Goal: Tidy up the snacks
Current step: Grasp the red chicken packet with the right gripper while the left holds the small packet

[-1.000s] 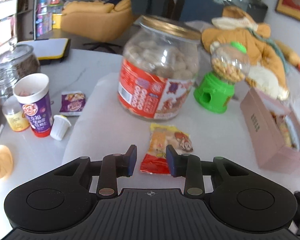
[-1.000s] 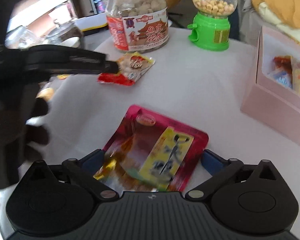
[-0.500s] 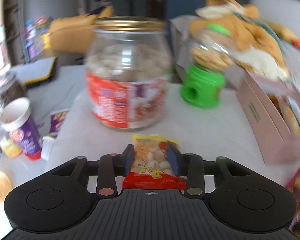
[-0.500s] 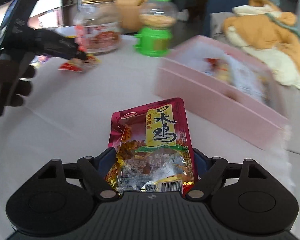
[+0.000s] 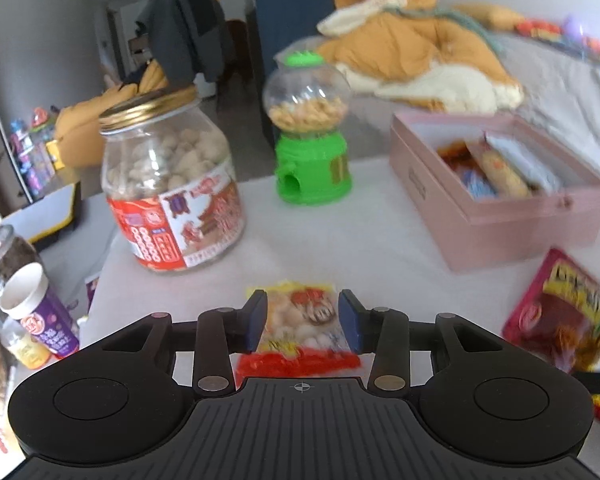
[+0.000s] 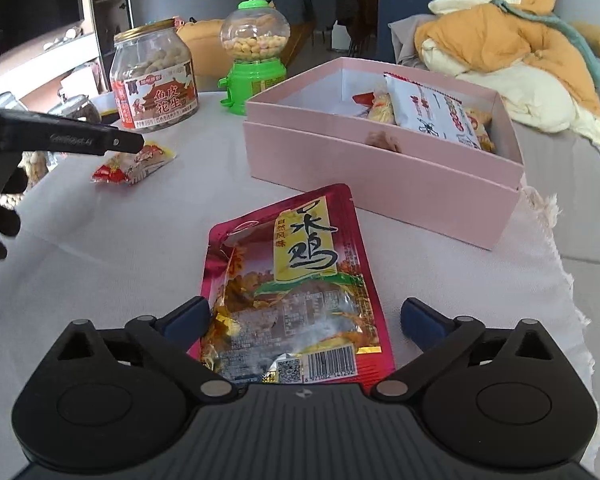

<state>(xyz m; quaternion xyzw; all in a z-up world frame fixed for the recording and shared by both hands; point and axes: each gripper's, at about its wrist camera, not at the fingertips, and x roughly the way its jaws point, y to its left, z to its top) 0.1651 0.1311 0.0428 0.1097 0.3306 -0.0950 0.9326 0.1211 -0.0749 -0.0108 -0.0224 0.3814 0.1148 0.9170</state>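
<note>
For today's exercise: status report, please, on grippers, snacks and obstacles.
Left gripper shut on yellow packet. Right gripper open around red pouch. Pink box open, path clear.

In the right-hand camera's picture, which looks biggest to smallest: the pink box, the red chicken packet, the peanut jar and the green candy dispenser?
1. Pink box, the widest thing there.
2. Red chicken packet, though it lies nearest the camera, which enlarges it.
3. Peanut jar and green candy dispenser: they look about alike and stand farthest back, so I won't rank them.
</note>
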